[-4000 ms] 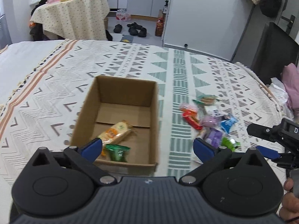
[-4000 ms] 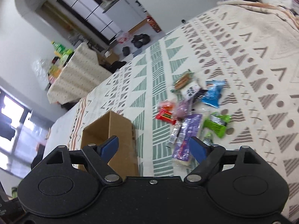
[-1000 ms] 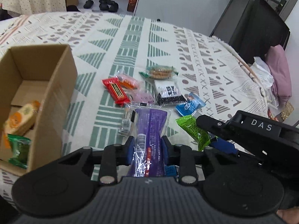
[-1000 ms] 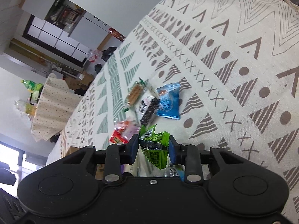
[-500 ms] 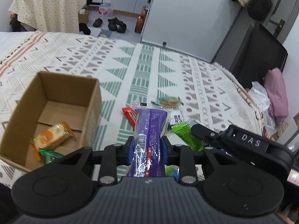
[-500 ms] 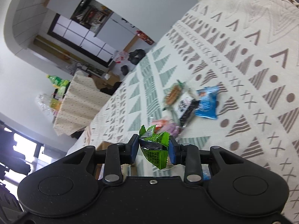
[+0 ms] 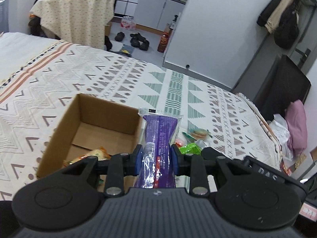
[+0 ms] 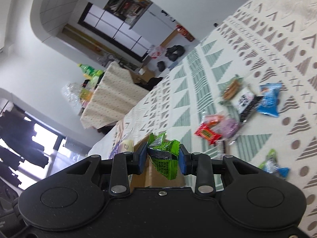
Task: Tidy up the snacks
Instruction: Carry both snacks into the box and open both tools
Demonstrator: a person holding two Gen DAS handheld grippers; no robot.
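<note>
My left gripper [image 7: 156, 159] is shut on a long purple snack pack [image 7: 159, 136], which it holds upright in the air just right of an open cardboard box [image 7: 59, 136]. A yellow-orange snack [image 7: 93, 155] lies inside the box. My right gripper [image 8: 162, 156] is shut on a green snack packet [image 8: 164, 159], lifted above the bed close to the box's corner [image 8: 152, 176]. That green packet [image 7: 189, 148] and the right gripper's black body show to the right in the left wrist view. Several loose snacks [image 8: 237, 111] stay on the patterned bedspread [image 8: 277, 59].
A blue packet [image 8: 270, 100], a red one [image 8: 208, 133] and a small green-blue one [image 8: 274, 165] lie on the bed. A cloth-covered table with bottles [image 7: 75, 15] stands beyond the bed, shoes [image 7: 136, 38] on the floor, pink cloth [image 7: 297, 127] at the right edge.
Both grippers rose from the snack pile and swung left toward the box, each still gripping its packet. The box now sits closer to the middle of the left wrist view.
</note>
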